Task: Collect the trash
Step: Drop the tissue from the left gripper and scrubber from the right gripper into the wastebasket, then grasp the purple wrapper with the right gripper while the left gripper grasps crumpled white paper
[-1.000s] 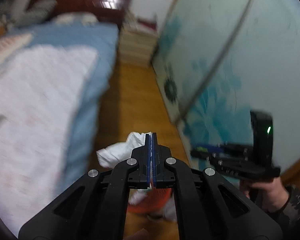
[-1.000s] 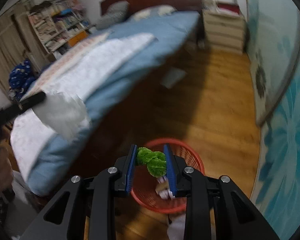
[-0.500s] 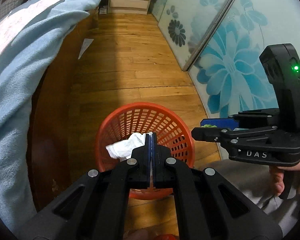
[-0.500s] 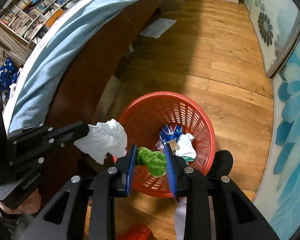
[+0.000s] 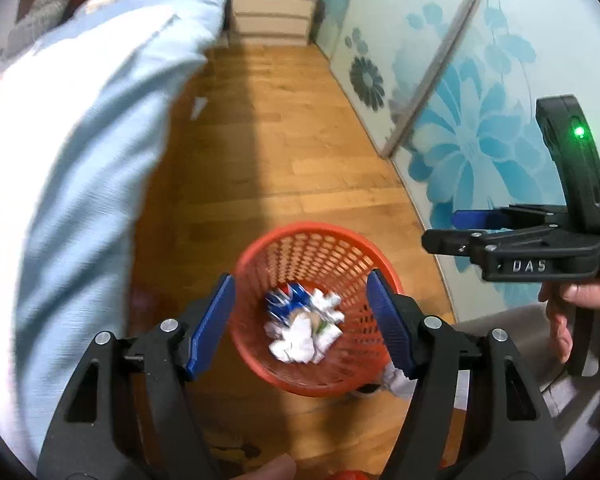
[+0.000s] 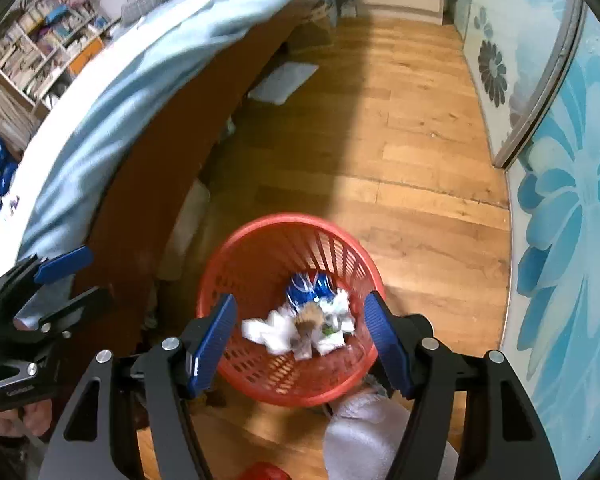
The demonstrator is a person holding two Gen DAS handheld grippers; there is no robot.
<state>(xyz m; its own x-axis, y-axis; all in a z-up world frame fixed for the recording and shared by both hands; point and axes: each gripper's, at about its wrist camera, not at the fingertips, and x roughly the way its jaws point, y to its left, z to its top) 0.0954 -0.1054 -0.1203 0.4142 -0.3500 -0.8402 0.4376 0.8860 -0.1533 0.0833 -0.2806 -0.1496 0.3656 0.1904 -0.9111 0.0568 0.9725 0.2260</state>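
Note:
A red mesh basket [image 5: 260, 248] [image 6: 240, 240] stands on the wooden floor under both grippers. In it lie crumpled white tissue [image 5: 296, 344] [image 6: 272, 332], a blue crushed piece [image 5: 288, 298] [image 6: 308, 284] and a green scrap [image 6: 328, 330]. My left gripper [image 5: 300, 278] hangs over the basket, jaws opening, with nothing between the blue pads. My right gripper [image 6: 300, 299] is also above it, jaws opening and empty. Each shows in the other's view: the right gripper [image 5: 448, 228] at the right, the left gripper [image 6: 88, 276] at the left.
A bed with a light blue cover [image 5: 80, 160] and wooden side [image 6: 160, 160] runs along the left. A flowered glass sliding door [image 5: 480, 120] lines the right. A white sheet [image 6: 284, 80] lies on the floor, with drawers [image 5: 274, 12] beyond. A grey-clad leg [image 6: 372, 432] is beside the basket.
Both grippers came down over the basket and opened. The white tissue left the left gripper and the green wad left the right one; both now lie in the basket.

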